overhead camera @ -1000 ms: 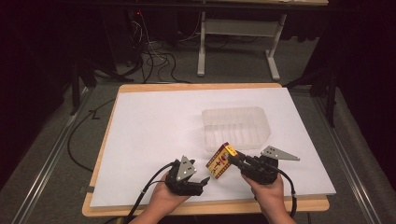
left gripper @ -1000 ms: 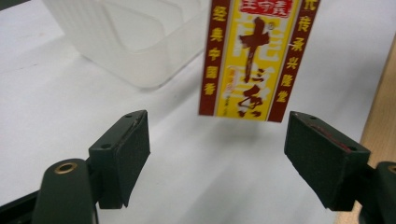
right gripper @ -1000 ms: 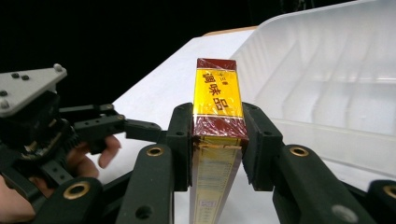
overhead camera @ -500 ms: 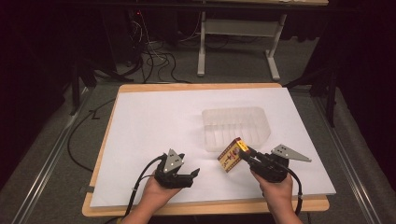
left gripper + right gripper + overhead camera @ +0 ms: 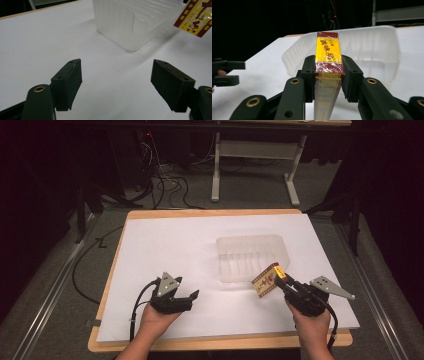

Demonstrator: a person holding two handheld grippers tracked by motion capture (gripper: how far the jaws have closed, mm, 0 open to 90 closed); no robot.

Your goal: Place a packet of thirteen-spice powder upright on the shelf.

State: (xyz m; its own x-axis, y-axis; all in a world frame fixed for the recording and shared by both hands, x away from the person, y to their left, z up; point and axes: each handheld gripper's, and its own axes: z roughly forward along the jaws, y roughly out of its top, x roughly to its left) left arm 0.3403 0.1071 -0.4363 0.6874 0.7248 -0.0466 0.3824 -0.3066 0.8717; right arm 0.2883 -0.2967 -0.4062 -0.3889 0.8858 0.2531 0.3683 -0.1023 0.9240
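Right gripper [image 5: 281, 281] clamps a yellow-and-red box [image 5: 265, 281]; left gripper [image 5: 191, 296] gapes, holding nothing.
The box hangs above the white table [image 5: 165, 245], just beside the near edge of the clear plastic tray [image 5: 250, 255]; the 2 grippers sit well apart.

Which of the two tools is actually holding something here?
The right tool: its jaws clamp the yellow-and-red packet beside the clear tray. The left tool stands open, nothing between its jaws.

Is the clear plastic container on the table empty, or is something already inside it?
Empty. In the high view the container shows only its ribbed bottom. The yellow and red box is outside it, clamped in the right tool near its front edge.
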